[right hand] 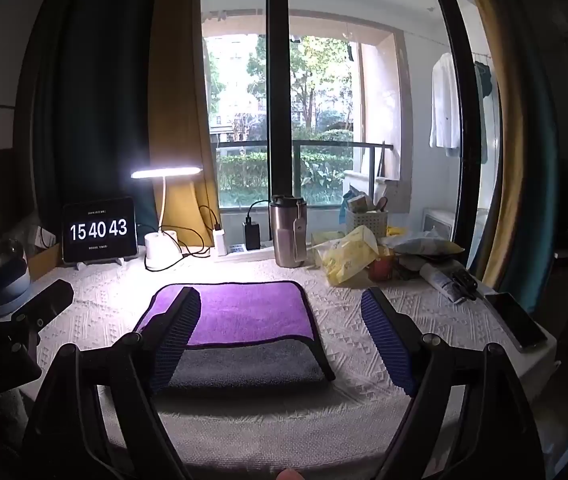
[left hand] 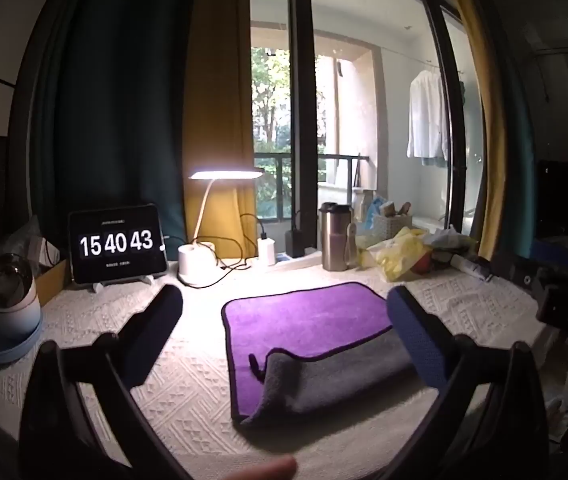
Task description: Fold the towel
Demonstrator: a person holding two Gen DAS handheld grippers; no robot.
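Left wrist view showed the left tool held above the tabletop with its two fingers spread wide and nothing between them. The towel lay flat at the centre of the frame, purple side up, with its near edge turned back so that the grey underside showed across the lower part. A small loop stuck out at the left end of that grey band. The right finger of the tool overlapped the towel's right edge in the picture; whether it touched the cloth could not be told. At the right edge of the frame part of the right tool was visible.

In the right wrist view the right tool was likewise gaping, holding nothing. The towel sat in the lower middle of the frame, partly behind the left finger, with the grey fold nearest the camera. The left tool showed at the lower left.

Along the far side of the tabletop, from left to right in the frame, stood a tablet reading 15 40 43, a lit lamp, a steel flask, and a heap of yellow bags. A phone lay at the right edge of the tabletop.
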